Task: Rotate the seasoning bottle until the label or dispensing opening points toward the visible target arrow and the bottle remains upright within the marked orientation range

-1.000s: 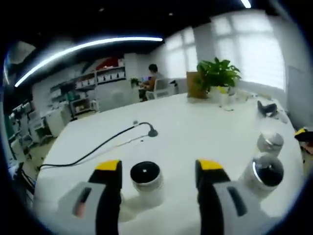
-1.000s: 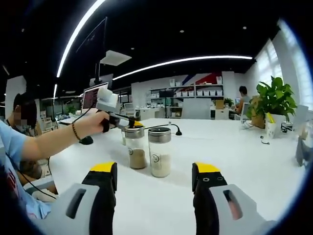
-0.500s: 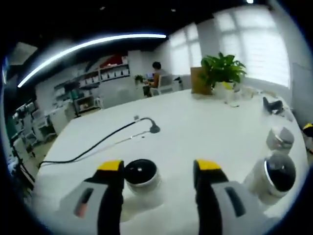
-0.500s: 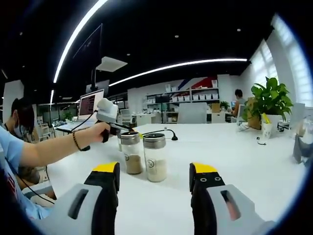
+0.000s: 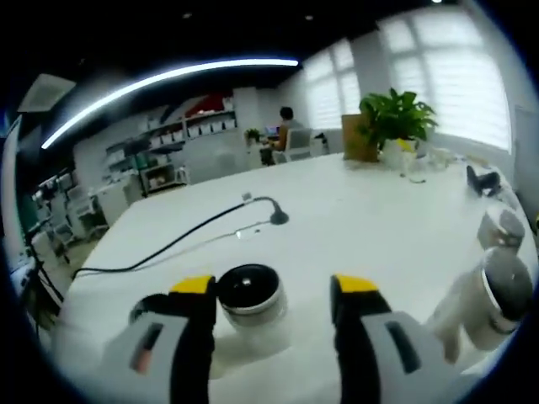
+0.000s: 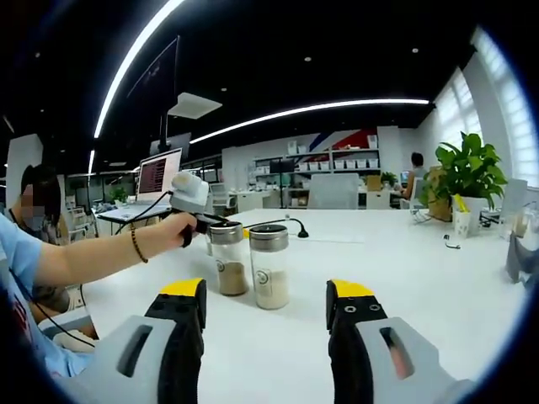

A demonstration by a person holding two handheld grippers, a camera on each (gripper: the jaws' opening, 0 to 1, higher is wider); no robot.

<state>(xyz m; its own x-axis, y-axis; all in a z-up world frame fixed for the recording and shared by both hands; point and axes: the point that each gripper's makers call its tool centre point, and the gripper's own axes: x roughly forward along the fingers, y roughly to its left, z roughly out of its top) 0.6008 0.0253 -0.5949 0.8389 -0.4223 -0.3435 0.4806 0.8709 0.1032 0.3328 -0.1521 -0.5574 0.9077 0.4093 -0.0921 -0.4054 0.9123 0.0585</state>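
Observation:
A seasoning bottle (image 5: 247, 293) with a round metal lid stands upright on the white table (image 5: 354, 210), between the jaws of my left gripper (image 5: 271, 288) and close to the left one. That gripper is open. Two more lidded bottles (image 5: 495, 290) stand at the right edge. In the right gripper view, two glass bottles stand side by side: one with brown powder (image 6: 227, 259), one with pale powder (image 6: 269, 265). A hand holds the left gripper (image 6: 221, 222) just behind them. My right gripper (image 6: 265, 290) is open, a short way in front of the bottles.
A black cable with a small microphone (image 5: 276, 217) runs across the table behind the bottle. A potted plant (image 5: 396, 118) and small items stand at the far right. A person's arm (image 6: 93, 252) reaches in from the left, and a laptop (image 6: 157, 175) stands behind it.
The left gripper view has shifted; the bottle now sits nearer the left jaw, and the two bottles at right have slid toward the edge. The right gripper view is nearly unchanged.

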